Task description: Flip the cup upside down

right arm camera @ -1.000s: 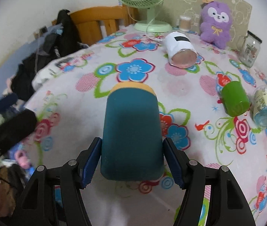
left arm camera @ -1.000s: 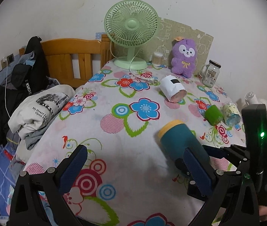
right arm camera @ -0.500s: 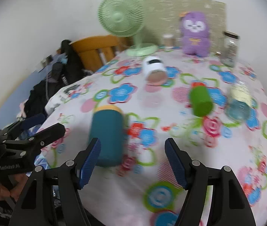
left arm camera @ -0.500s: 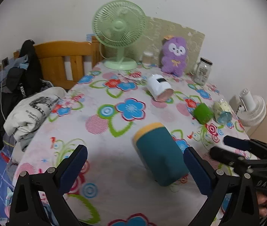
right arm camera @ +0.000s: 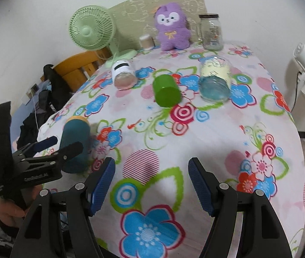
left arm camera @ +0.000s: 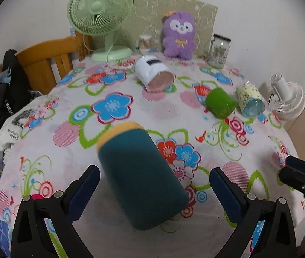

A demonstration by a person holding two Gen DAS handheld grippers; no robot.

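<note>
A dark teal cup with a yellow band [left arm camera: 139, 176] lies on its side on the flowered tablecloth [left arm camera: 174, 111]. My left gripper [left arm camera: 152, 185] is open, its blue pads on either side of the cup and not touching it. The cup also shows at the left of the right wrist view [right arm camera: 75, 144], with the left gripper [right arm camera: 64, 144] around it. My right gripper [right arm camera: 151, 185] is open and empty over the cloth, to the right of the cup.
A white cup [left arm camera: 152, 73], a green cup [left arm camera: 220, 103] and a pale glass cup [left arm camera: 249, 101] lie on their sides farther back. A green fan [left arm camera: 101, 15], purple plush toy [left arm camera: 179, 34] and glass jar [left arm camera: 219, 50] stand along the wall. A wooden chair with clothes [left arm camera: 45, 62] is at the left.
My right gripper let go of the teal cup and moved away to the right. My left gripper moved in around the cup.
</note>
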